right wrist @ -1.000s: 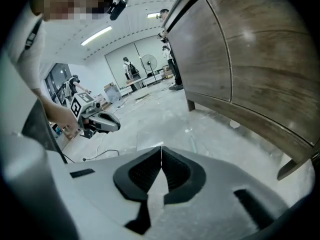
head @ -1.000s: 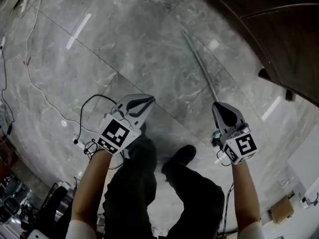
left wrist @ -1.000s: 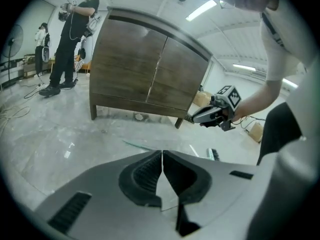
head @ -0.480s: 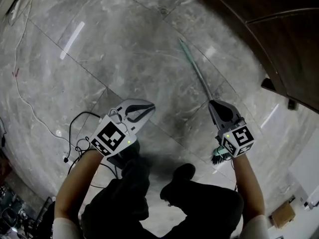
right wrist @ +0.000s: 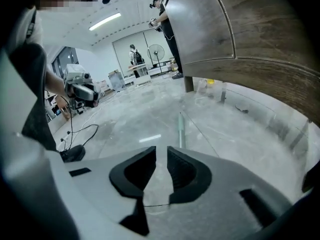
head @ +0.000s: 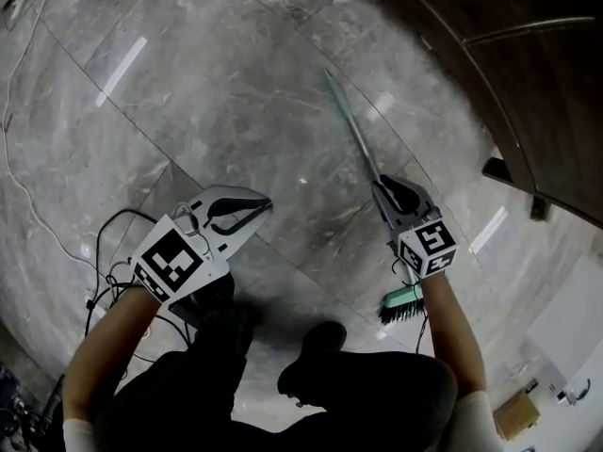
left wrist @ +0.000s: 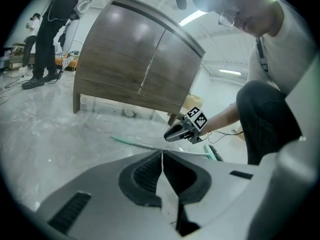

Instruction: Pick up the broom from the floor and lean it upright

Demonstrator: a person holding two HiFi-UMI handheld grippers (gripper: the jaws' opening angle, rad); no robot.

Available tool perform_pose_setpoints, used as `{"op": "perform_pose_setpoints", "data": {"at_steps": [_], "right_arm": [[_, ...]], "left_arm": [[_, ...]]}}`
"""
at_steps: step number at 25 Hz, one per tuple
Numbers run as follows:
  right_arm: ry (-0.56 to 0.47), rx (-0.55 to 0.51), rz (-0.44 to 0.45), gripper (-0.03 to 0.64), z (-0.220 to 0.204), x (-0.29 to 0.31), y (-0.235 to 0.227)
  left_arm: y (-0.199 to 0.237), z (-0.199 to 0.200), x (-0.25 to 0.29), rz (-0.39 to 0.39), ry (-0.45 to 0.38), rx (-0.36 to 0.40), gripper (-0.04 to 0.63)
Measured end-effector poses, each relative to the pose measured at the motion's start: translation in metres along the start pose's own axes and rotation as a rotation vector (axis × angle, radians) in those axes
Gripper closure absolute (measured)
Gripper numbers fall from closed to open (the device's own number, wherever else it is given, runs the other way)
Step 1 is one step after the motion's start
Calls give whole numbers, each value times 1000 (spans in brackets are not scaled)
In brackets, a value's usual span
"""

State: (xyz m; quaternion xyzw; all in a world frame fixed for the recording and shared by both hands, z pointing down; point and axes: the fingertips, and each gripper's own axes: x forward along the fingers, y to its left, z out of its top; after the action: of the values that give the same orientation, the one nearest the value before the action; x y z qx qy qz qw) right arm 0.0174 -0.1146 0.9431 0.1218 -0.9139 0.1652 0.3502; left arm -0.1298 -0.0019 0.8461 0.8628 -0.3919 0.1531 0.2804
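Observation:
A broom lies flat on the grey marble floor; its pale green handle point(head: 349, 121) runs up and away, and its teal brush head point(head: 400, 302) rests by my right wrist. My right gripper point(head: 379, 185) is low over the handle, jaws opening, with only floor showing in the gap. In the right gripper view the handle point(right wrist: 181, 129) stretches ahead from just past the right jaw of that gripper point(right wrist: 161, 156). My left gripper point(head: 267, 202) hovers to the left, shut and empty. Its own view shows the handle point(left wrist: 132, 143), brush point(left wrist: 212, 152) and right gripper point(left wrist: 172, 134).
A dark wooden cabinet point(head: 490, 45) on short legs stands at the upper right, close beyond the broom. Black and white cables point(head: 113, 243) trail on the floor at the left. My legs and shoes point(head: 311, 365) are just below the grippers. Other people point(left wrist: 50, 29) stand far off.
Both grippers have come down toward the floor as the person crouched. The right gripper now sits low over the broom handle and its jaws have parted. The left stays shut.

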Motion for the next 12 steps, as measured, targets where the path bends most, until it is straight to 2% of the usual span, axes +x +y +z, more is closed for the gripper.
{"op": "perform_pose_setpoints", "data": {"at_steps": [6, 12], "right_arm": [[73, -16, -46, 514, -39, 18, -22], [182, -51, -98, 509, -77, 32, -36]], "left_arm": [[-5, -15, -2, 28, 10, -52, 584], [-15, -39, -3, 4, 78, -47, 584]]}}
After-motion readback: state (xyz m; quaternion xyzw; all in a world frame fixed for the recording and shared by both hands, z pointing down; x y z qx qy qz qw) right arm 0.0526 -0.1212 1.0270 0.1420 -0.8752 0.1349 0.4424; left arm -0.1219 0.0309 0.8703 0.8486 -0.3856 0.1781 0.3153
